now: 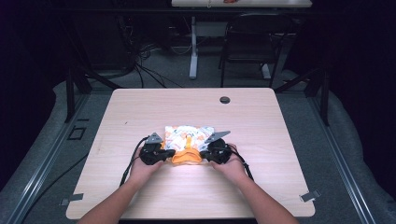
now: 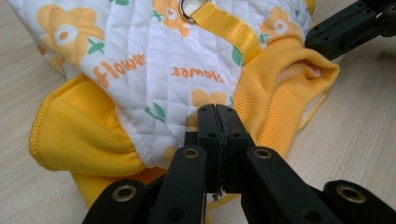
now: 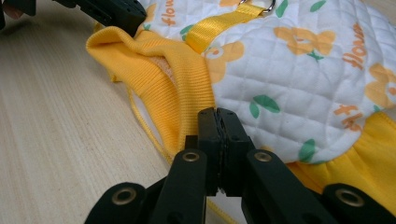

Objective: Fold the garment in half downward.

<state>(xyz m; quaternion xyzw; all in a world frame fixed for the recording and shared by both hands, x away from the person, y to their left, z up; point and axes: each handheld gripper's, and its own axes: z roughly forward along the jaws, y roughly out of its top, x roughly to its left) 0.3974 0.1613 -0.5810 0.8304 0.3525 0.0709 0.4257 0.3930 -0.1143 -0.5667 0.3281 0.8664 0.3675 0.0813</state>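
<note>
The left gripper [image 1: 164,155] sits at the left edge of a small quilted garment [image 1: 189,140] lying near the middle of the wooden table [image 1: 261,140], a little toward the person. In the left gripper view its black jaws are pressed together, their tips over the white quilted hem; whether any cloth is caught between them I cannot tell, since the jaws hide that spot.

The garment is white with orange blossoms and green leaves, edged in yellow ribbed knit [image 2: 70,135]. The word "Flower" is printed on it in orange — once readable at a slant, once upside down in the left gripper view; in the right gripper view one word is cut to "flow" at the picture's edge. A yellow webbing strap [image 2: 231,29] runs up the middle to a metal ring [image 2: 187,11], and the ring is clipped by the top edge in both gripper views. A thin yellow cord [image 3: 144,126] trails onto the table.

The right gripper [image 1: 204,153] is at the garment's right edge. Its jaws are also shut tight, tips at the seam between ribbed knit and quilting — a pinch, if any, is hidden.

A dark round grommet [image 1: 225,100] sits toward the table's far edge.
</note>
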